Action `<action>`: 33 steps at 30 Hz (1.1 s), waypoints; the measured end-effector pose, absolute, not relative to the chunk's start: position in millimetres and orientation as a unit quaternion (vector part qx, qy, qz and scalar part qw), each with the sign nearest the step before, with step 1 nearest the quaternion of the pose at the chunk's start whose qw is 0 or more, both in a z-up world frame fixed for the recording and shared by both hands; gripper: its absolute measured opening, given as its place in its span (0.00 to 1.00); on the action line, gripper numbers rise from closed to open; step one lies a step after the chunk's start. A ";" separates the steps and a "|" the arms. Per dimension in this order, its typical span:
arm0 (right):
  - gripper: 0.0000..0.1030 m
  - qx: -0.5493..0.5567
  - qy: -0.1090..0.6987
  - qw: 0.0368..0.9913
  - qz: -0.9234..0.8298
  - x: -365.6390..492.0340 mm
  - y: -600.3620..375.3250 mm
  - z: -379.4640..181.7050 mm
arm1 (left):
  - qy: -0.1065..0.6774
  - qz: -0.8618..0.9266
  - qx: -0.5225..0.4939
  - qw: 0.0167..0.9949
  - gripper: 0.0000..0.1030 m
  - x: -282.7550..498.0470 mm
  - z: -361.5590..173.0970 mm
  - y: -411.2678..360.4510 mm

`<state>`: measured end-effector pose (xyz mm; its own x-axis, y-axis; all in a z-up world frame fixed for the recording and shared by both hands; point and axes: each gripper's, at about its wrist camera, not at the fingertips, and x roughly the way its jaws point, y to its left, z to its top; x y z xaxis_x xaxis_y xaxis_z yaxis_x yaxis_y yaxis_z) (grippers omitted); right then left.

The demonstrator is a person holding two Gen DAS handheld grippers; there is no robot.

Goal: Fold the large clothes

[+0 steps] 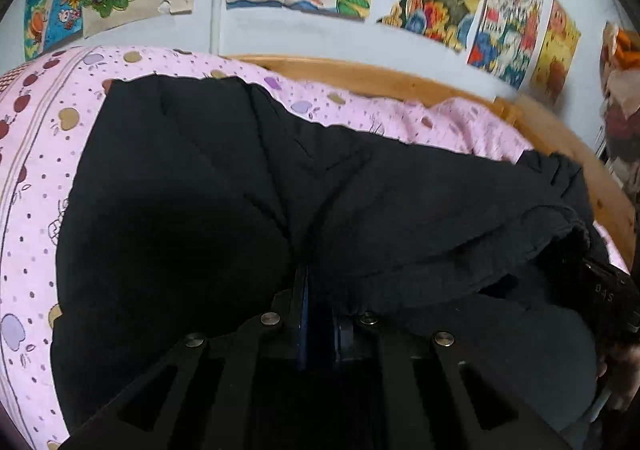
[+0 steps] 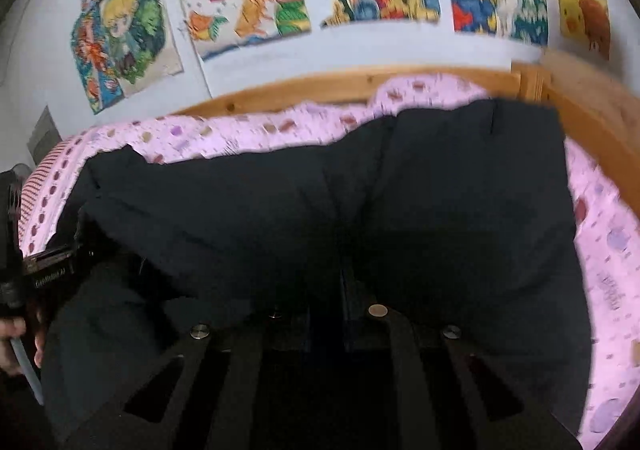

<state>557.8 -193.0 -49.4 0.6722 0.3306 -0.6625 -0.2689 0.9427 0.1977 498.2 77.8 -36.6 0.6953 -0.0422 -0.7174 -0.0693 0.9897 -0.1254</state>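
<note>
Left wrist view: both grippers, left gripper (image 1: pixel 316 290) and right gripper (image 2: pixel 326 290), have jaws pinching the black jacket's (image 1: pixel 200 190) near edge, side by side, its length running along the bed's (image 1: pixel 40 130) near edge.

I see a bed with a light wooden frame (image 1: pixel 400 80), whose rail curves across the middle of the left wrist view and turns down along the right edge at a corner post. In the right wrist view the same wooden rail (image 2: pixel 320 84) runs below the wall, with the corner at the upper right. A pink sheet (image 1: pixel 36 154) printed with small apples and dots covers the mattress; a striped band runs along its left side. Directly on the sheet lies a large black padded garment (image 1: pixel 208 186), spread across most of the bed. In the right wrist view it (image 2: pixel 440 190) fills the centre, with pink sheet (image 2: pixel 600 250) showing above it and down the right edge.
</note>
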 end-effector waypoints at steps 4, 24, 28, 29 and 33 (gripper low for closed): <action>0.11 0.049 0.367 0.913 0.173 549.9 -194.3 -54.2 | 0.382 0.001 -0.075 0.921 0.12 494.0 -34.6 78.8; 0.50 0.183 0.289 0.911 0.230 584.3 -209.2 33.0 | 0.257 -0.020 -0.155 0.954 0.63 510.5 64.3 84.4; 0.33 0.104 0.340 0.896 0.267 586.5 -166.0 6.2 | 0.294 -0.059 -0.139 0.944 0.59 524.5 49.7 70.2; 0.30 0.087 0.348 0.894 0.270 582.7 -161.9 0.5 | 0.306 -0.077 -0.127 0.940 0.57 525.5 42.9 67.0; 0.27 -0.003 0.381 0.879 0.286 565.3 -147.7 -18.7 | 0.347 -0.121 -0.056 0.928 0.44 519.0 16.0 55.0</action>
<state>565.3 -147.7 -18.7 0.5451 0.5006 -0.6725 -0.5057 0.8361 0.2124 519.0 55.0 16.0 0.7297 -0.2640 -0.6308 0.1860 0.9643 -0.1883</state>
